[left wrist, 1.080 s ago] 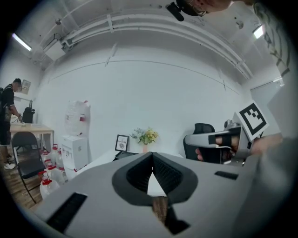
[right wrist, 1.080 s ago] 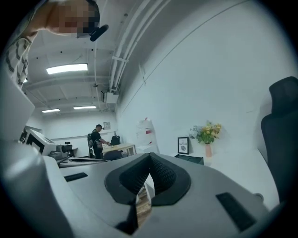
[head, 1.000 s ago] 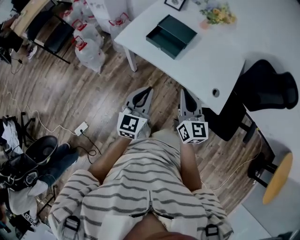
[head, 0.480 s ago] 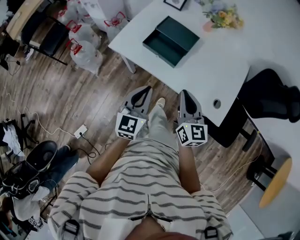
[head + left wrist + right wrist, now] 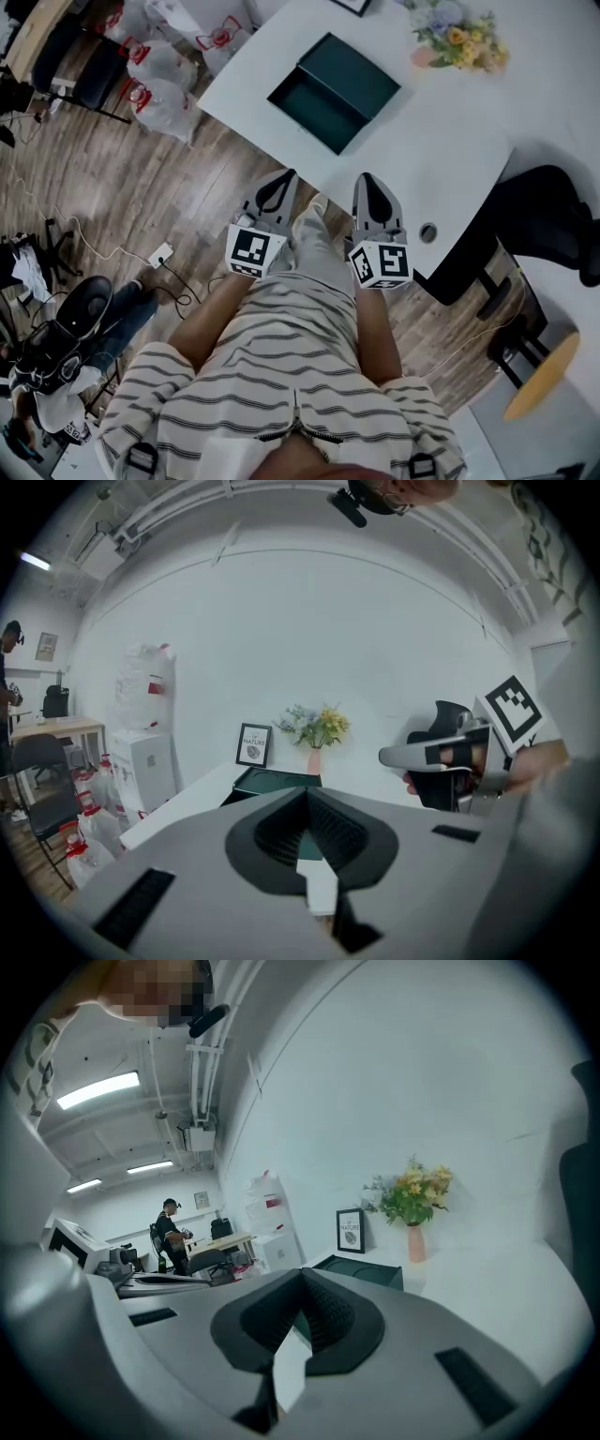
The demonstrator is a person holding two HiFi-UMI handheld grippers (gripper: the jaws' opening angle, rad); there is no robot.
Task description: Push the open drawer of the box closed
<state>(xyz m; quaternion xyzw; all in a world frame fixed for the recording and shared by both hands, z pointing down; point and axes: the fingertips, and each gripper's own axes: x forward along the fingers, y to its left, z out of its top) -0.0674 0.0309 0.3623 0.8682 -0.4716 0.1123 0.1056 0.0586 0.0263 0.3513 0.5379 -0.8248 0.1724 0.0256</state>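
The box point(image 5: 333, 89) is dark green, the table point(image 5: 450, 169) white, the floor point(image 5: 141, 187) brown wood planks, and the flowers point(image 5: 459, 33) yellow and pale blue in a pink vase point(image 5: 424, 56). The left gripper point(image 5: 284, 180) and right gripper point(image 5: 367, 183) are grey with black pads, their cubes point(image 5: 252, 251) patterned in black-and-white squares, and the shirt point(image 5: 281, 375) is white with thin dark stripes. The chair point(image 5: 548, 211) is black, the stool point(image 5: 541, 373) yellow, and the bags point(image 5: 164, 94) white with red handles.
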